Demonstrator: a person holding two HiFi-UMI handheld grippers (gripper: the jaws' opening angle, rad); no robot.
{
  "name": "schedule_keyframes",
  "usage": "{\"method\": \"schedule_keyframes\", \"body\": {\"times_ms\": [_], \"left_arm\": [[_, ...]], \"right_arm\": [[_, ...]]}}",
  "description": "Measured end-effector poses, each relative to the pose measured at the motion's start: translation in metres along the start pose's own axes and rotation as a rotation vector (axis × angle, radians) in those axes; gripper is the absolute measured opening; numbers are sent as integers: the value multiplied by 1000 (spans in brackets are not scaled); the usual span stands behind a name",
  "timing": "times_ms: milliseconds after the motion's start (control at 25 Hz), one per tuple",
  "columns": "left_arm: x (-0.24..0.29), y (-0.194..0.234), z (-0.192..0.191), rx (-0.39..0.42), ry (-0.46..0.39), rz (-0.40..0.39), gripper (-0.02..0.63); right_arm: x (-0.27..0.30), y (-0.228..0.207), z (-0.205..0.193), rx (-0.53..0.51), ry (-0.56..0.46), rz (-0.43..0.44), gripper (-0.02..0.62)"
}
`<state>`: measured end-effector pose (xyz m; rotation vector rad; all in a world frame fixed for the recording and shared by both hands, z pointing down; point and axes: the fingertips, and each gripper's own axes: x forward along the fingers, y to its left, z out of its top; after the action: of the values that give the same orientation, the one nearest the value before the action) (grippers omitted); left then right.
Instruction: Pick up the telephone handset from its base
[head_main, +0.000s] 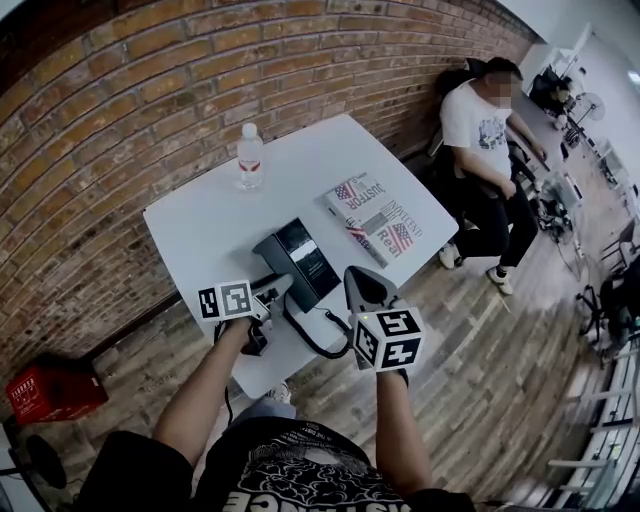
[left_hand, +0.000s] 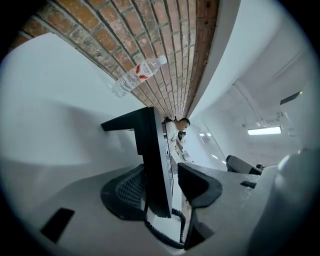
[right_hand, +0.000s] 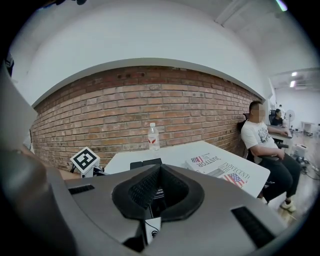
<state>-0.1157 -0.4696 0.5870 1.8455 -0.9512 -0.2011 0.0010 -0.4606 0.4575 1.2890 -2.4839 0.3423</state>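
Closest in, the left gripper (left_hand: 162, 175) spreads its jaws around the near end of the handset (head_main: 272, 258), which lies on the telephone base (head_main: 315, 265). Right of the base, the right gripper (head_main: 362, 285) hovers pressed together, empty. The grasp looks unclosed, so the next move likely calls for pinching, then lifting straight up.

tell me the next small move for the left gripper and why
Probably close the left gripper gently. Its jaws stand apart with what looks like the black handset edge-on between them: it sits close against one pad with a gap to the other, so nothing is clamped yet. The coiled cord runs just below. The right gripper is shut and empty.
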Motion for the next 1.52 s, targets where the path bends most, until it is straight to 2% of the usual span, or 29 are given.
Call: {"method": "schedule_keyframes", "body": {"times_ms": [80,160,200,360,680,1040,1520], "left_arm": [[3,-1,0,-2,11,-12,191],[5,2,-1,-12,17,-14,94],[5,3,-2,-29,14,-19,86],[5,3,-1,-104,-1,-42,74],[2,-7,3,-106,-16,-71,72],[10,-50,6,-29,-14,-148,72],[53,-135,-33,127,74,-221,71]], "right_arm": [[2,-2,-2,5,7,-8,0],[4,-3,-4,7,12,-16,0],[4,-4,-5,7,15,-20,0],[3,-10,-7,11,23,-38,0],[-7,-15,-9,18,20,-61,0],[-36,-37,-14,50,0,-123,0],[-116,-93,-26,97,-58,-243,0]]}}
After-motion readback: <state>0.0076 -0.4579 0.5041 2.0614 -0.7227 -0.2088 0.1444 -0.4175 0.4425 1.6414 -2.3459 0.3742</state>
